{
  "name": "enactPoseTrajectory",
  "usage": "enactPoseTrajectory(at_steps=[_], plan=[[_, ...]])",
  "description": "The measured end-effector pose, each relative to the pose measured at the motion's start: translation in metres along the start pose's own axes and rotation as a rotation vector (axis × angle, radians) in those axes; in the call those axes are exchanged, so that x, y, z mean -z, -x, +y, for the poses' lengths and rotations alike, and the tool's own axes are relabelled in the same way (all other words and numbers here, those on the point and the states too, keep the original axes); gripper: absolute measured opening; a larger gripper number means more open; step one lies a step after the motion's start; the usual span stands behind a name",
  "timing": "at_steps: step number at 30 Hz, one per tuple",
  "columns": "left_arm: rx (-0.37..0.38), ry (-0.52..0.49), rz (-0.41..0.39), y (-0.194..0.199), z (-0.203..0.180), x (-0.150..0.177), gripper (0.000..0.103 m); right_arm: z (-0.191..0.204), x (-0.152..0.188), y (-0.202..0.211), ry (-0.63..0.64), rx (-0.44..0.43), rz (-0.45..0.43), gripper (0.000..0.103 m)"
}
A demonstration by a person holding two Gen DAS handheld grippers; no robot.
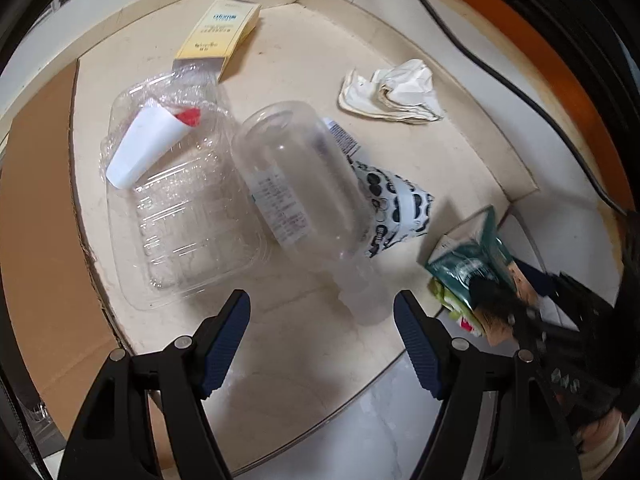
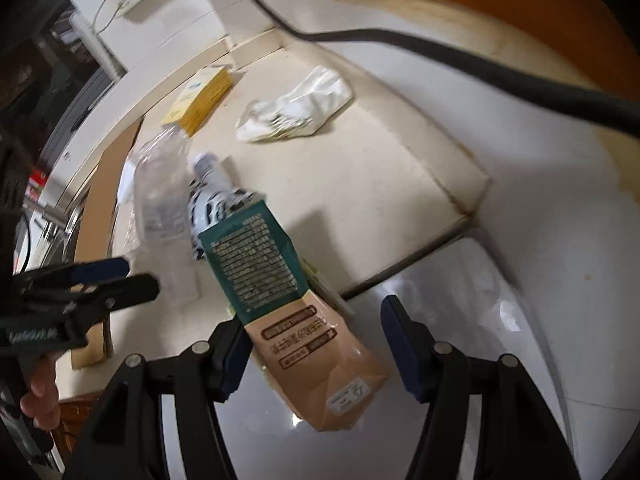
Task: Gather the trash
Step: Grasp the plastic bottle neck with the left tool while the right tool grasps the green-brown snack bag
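Observation:
A clear plastic bottle (image 1: 304, 196) lies on the beige floor, its neck pointing toward my open left gripper (image 1: 322, 312), which is just short of it. Left of it lies a clear clamshell tray (image 1: 180, 216) with a white paper cone (image 1: 144, 148). A patterned black-and-white wrapper (image 1: 396, 208) lies under the bottle. A green-and-tan carton (image 2: 280, 292) lies between the wide-open fingers of my right gripper (image 2: 314, 328), touching the left pad; it also shows in the left wrist view (image 1: 472, 264).
A yellow box (image 1: 220, 32) lies by the far wall corner. A crumpled white tissue (image 1: 396, 92) lies to the right. Brown cardboard (image 1: 40, 208) lies along the left. A black cable (image 2: 460, 52) crosses the upper right by an orange board.

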State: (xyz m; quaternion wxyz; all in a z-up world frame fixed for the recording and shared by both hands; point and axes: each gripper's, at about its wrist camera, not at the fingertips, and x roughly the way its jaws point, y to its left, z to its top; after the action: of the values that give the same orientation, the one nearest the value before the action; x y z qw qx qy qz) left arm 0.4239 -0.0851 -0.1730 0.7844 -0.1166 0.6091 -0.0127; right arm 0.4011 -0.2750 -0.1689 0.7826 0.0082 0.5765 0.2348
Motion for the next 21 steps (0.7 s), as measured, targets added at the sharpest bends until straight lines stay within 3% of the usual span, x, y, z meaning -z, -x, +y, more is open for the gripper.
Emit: enactPoseTrajectory(at_steps=[3,5,13,16,20,21], plan=[[0.004,0.028,0.008,-0.009,0.003,-0.003,0.072,0.006,0.007,0.001,0.011,-0.010,0.002,0.058],[0.007,0.044,0.008,-0.013,0.004,-0.004,0.072,0.010,0.014,0.005,0.016,-0.005,-0.013,0.049],[-0.005,0.114,-0.001,-0.024,0.002,-0.009,0.069,0.019,0.040,0.022,-0.046,-0.028,-0.072,0.040],[-0.025,0.133,0.001,-0.029,0.001,-0.008,0.058,0.022,0.045,0.027,-0.061,-0.041,-0.088,0.039],[-0.074,0.118,-0.020,-0.028,0.000,-0.007,0.028,0.020,0.049,0.034,-0.077,-0.046,-0.108,0.039],[-0.067,0.116,-0.021,-0.028,0.000,-0.007,0.028,0.019,0.050,0.035,-0.082,-0.042,-0.112,0.039]])
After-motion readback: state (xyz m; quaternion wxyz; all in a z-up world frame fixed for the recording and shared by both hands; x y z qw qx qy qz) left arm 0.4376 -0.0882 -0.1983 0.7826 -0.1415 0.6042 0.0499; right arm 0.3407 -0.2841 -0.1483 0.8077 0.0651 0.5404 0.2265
